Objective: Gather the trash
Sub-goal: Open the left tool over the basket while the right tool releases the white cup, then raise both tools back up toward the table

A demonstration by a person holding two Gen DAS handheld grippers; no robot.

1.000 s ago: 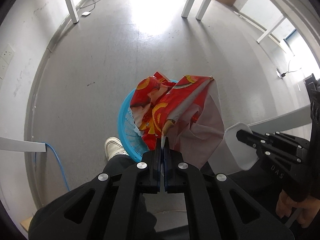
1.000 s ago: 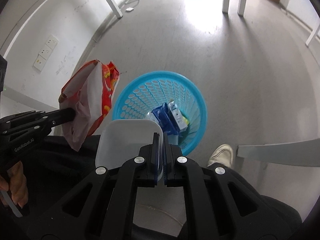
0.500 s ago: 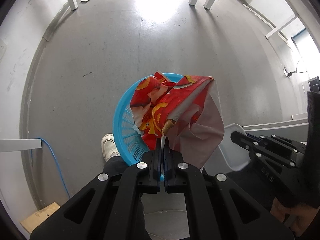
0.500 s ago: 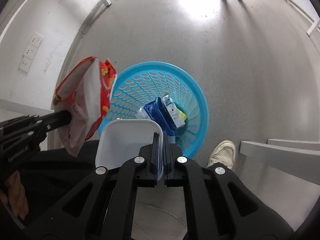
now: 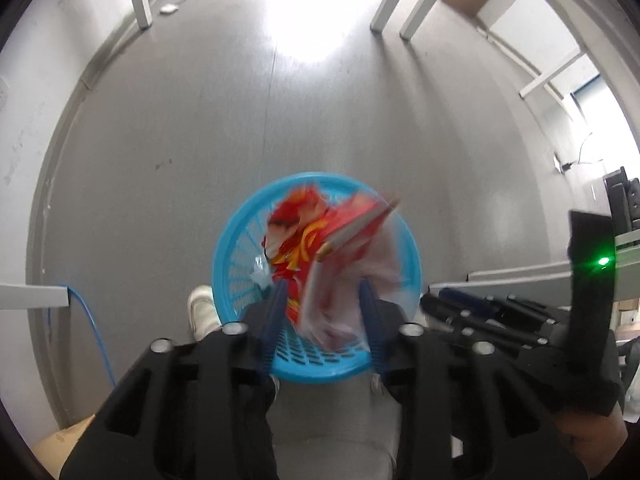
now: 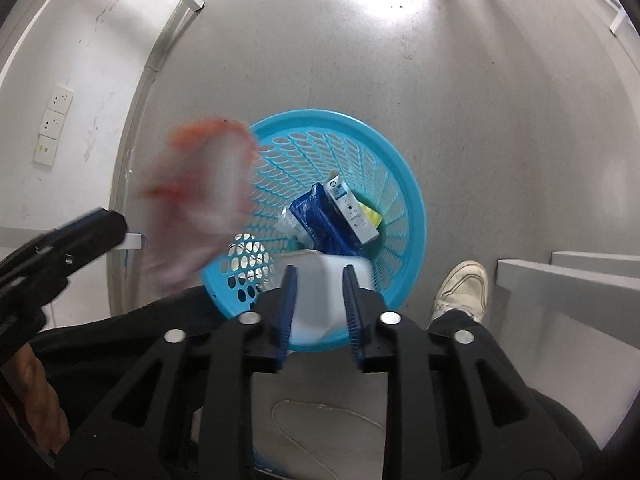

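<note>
A round blue mesh basket (image 5: 224,248) (image 6: 412,200) stands on the grey floor below both grippers. My left gripper (image 5: 322,292) hangs over it with its jaws opening. The red snack bag (image 5: 316,240) (image 6: 200,200) is blurred and loose between and beyond the pads, over the basket. My right gripper (image 6: 320,276) is also opening. The white plastic container (image 6: 320,296) lies free under its fingers at the basket's near rim. Inside the basket are a blue packet (image 6: 316,216) and a white box (image 6: 352,208).
The person's white shoe (image 6: 460,288) (image 5: 202,308) stands beside the basket. White table legs (image 5: 396,4) rise at the far side. A wall with sockets (image 6: 52,124) runs on the left. A blue cable (image 5: 92,332) trails by the wall.
Both grippers went from shut to open. The red bag dropped away from the left pads toward the basket, and the white container slipped from the right pads. Both hands came closer over the basket.
</note>
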